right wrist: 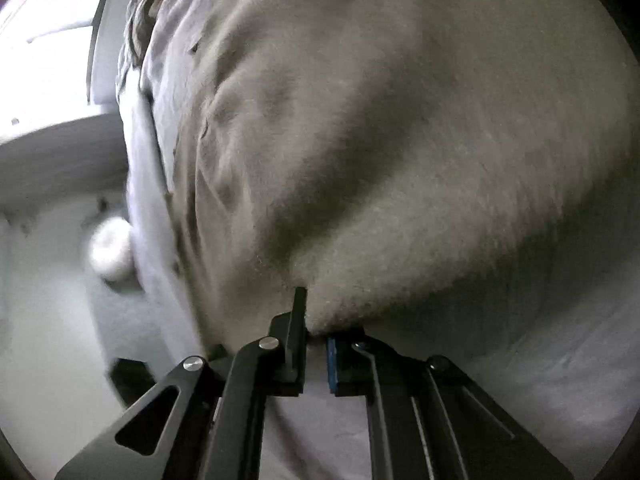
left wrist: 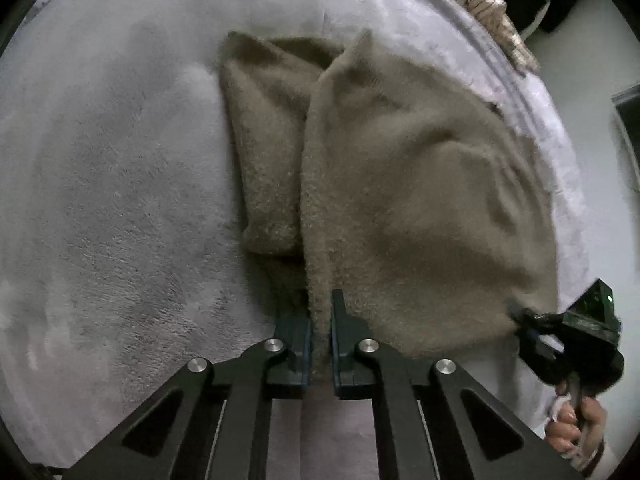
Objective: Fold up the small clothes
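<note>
Pinching tan garment (left wrist: 420, 200), both grippers down-tilted

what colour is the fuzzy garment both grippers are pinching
Taupe-brown fuzzy garment, plain, no pattern; shows best in the left wrist view.

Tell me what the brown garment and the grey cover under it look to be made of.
Brown garment: looks like fuzzy fleece or brushed knit, matte, with a visible raised nap along its edges. Grey cover: seems a short-pile plush fabric, matte, with brushed streaks in the pile.

I'm in a bedroom at home: a soft grey plush blanket (left wrist: 120, 184) spreads under my tool, a patterned striped fabric (left wrist: 492, 12) lies bunched beyond it, pale floor (right wrist: 52, 280) to its side.
</note>
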A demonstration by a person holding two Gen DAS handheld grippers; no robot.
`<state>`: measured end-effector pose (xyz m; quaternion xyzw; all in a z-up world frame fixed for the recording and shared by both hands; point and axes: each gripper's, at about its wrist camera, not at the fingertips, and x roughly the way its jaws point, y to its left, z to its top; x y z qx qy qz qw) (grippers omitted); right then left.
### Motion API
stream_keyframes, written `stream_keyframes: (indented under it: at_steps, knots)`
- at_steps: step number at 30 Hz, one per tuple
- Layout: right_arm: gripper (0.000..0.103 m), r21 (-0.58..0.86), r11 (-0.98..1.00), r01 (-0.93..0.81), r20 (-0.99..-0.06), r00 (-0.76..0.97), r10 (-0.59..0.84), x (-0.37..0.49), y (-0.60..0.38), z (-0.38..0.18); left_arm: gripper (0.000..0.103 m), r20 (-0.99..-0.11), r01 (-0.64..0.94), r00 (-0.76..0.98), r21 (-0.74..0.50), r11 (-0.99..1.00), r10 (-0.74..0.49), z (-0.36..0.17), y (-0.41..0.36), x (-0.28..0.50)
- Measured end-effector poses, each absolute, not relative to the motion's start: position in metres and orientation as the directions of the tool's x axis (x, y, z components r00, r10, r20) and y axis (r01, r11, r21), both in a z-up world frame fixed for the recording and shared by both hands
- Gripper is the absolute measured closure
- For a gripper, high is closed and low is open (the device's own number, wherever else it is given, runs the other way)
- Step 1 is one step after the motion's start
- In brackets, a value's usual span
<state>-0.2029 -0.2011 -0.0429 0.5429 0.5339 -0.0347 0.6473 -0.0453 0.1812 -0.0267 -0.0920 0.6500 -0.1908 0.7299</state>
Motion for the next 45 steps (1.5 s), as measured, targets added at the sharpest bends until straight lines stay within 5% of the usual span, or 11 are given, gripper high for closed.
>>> stream_keyframes:
  at_steps: [10, 23, 35, 41, 45]
  knots:
    - [0.095, 0.571, 0.578, 0.582, -0.812, 0.296, 0.504, -0.206, -0.198, -0.045, 0.096, -0.928, 0.189, 0.055, -0.352, 0.917, -0.368, -0.041, 0.194, -0.069]
    - [0.094, 0.655, 0.621, 0.431, -0.753, 0.3, 0.586, -0.204, -0.207, 0.003, 0.095, -0.935, 0.251, 0.146, -0.28, 0.927, -0.322, 0.004, 0.202, -0.063]
    - [0.094, 0.412, 0.774, 0.48, -0.89, 0.393, 0.23, -0.119, -0.287, 0.023, 0.095, -0.902, 0.207, 0.292, -0.266, 0.942, -0.319, 0.011, 0.131, 0.037]
    - [0.1, 0.342, 0.791, 0.507, -0.923, 0.341, 0.18, -0.112, -0.313, -0.006, 0.095, -0.937, 0.14, 0.263, -0.199, 0.97, -0.23, -0.035, 0.113, 0.059]
    - [0.102, 0.389, 0.761, 0.519, -0.907, 0.361, 0.217, -0.116, -0.326, -0.02, 0.095, -0.923, 0.088, 0.245, -0.285, 0.954, -0.298, -0.047, 0.129, 0.062]
